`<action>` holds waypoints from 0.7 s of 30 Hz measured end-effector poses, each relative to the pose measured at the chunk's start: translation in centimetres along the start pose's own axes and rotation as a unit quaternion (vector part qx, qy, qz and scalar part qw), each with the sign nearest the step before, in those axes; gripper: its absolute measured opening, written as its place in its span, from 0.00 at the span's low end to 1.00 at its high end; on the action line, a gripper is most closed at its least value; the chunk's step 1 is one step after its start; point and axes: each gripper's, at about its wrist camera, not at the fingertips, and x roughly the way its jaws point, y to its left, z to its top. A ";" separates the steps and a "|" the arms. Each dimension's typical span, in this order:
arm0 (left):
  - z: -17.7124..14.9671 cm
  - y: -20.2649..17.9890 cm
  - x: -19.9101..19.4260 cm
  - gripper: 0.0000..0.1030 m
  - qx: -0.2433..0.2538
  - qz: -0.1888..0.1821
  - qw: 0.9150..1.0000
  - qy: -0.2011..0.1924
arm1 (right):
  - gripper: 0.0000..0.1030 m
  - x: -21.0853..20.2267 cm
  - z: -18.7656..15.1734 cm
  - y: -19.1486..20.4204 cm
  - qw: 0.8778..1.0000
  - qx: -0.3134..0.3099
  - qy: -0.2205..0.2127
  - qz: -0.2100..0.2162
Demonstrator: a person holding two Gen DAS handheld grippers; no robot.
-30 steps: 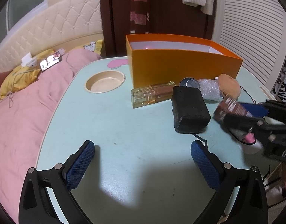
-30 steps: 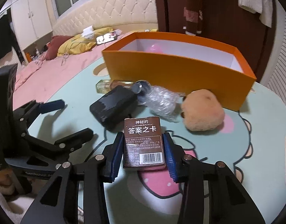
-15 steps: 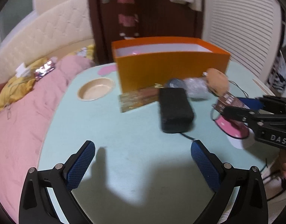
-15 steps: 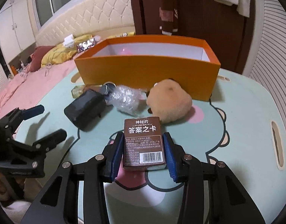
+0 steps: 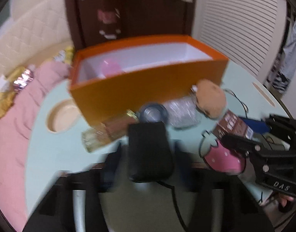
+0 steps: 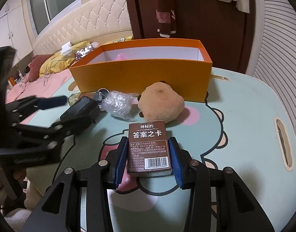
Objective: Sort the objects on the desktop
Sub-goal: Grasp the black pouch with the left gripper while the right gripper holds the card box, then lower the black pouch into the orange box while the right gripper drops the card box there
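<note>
My left gripper (image 5: 148, 166) sits low over the black case (image 5: 148, 150), one finger on each side. Its jaws are closing; through the blur a thin gap still shows at both flanks. The right wrist view shows the same left gripper (image 6: 61, 116) straddling the case (image 6: 80, 112). My right gripper (image 6: 149, 141) is shut on a brown card box (image 6: 149, 150), held above the table's cartoon print. The open orange box (image 6: 140, 75) stands behind and has something pink inside it.
In front of the orange box lie a tan plush (image 6: 161, 102), a wad of bubble wrap (image 6: 119, 104), a round tin (image 5: 152, 114) and a perfume bottle (image 5: 107, 133). A cup recess (image 5: 61, 118) lies left. A pink-covered bed (image 5: 12, 125) borders the table (image 6: 244, 106).
My left gripper came forward onto the black case and its jaws narrowed from wide open to flank it. The right gripper kept its grip on the card box and drifted slightly.
</note>
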 end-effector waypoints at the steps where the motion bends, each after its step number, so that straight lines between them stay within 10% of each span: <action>1: -0.2 0.3 -0.1 0.36 0.001 -0.004 1.000 0.000 | 0.42 0.0 0.0 0.0 1.000 0.000 0.000 0.000; 21: 3.8 6.2 -5.6 0.36 -0.027 -0.022 0.994 -0.107 | 0.42 -2.7 3.1 1.5 0.999 -0.028 -0.040 0.015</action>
